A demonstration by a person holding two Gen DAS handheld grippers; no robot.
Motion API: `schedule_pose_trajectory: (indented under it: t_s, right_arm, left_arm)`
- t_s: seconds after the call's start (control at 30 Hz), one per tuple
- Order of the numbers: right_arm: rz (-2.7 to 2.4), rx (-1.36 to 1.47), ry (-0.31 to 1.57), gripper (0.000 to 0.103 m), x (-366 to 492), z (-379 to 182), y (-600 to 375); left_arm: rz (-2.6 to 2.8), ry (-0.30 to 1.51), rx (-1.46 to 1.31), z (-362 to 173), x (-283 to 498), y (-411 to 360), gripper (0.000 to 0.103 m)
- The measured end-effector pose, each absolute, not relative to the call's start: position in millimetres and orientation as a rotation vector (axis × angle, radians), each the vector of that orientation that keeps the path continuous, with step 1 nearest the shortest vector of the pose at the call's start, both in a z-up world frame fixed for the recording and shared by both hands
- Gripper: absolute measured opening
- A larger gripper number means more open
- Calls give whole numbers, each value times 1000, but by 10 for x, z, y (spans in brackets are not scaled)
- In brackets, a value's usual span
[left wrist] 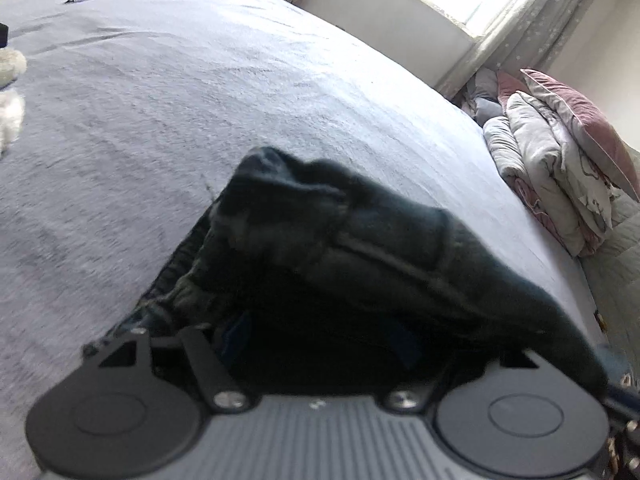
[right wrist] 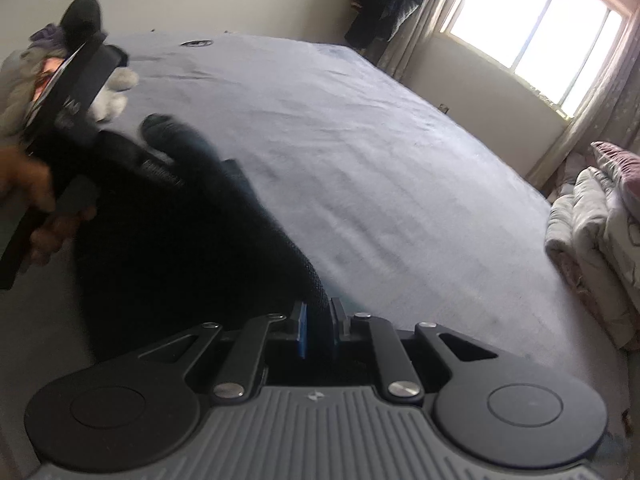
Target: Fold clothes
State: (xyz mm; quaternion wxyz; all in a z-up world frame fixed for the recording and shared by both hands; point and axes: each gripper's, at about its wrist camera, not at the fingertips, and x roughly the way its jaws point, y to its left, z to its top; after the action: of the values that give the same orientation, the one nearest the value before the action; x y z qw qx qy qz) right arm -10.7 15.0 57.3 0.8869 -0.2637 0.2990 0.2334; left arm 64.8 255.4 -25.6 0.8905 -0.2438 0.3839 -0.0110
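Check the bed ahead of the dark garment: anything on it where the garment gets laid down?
Nothing visible. The grey bedsheet ahead of the dark garment is bare; the folded bedding sits off its right edge, and the plush toy lies far left.

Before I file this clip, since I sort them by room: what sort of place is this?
Most likely a bedroom. A wide bed under a pale grey-blue sheet fills the view, folded grey-and-pink quilts and a dusky pink pillow are stacked beside it, and a bright curtained window lights the far wall.
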Motion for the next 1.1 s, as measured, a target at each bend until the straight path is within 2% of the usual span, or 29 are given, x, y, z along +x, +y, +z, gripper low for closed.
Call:
schedule_pose_trajectory:
  t_s: [0.27,0.47,0.83,0.9,1.0,1.03,1.1]
  right_arm:
    - [506,-541,678,13,-344,170,275]
    - [488,-487,684,19,-306,-111,230]
    - [415,-489,677,38,-264,-330,-262]
    - [417,-439,654,41,-271,-372,-403]
    - [416,-341,629,44,-292,-446,-571]
    - [417,-339,626,44,-296,-467,-567]
    - [423,-389,613,48,-320,-504,-499]
  left_arm:
    - [-57,780,-470,-255,115,2569,71]
    - [-118,714,-531,-275,-171,2708,71]
    - [-94,684,-699,-414,-92,2769,70]
    - [-74,672,-724,-432,-62,2763,68]
    - [-24,651,-748,-459,-42,2754,55]
    - [-6,642,-758,-459,-38,2750,48]
    - [26,622,-780,-446,-35,2738,43]
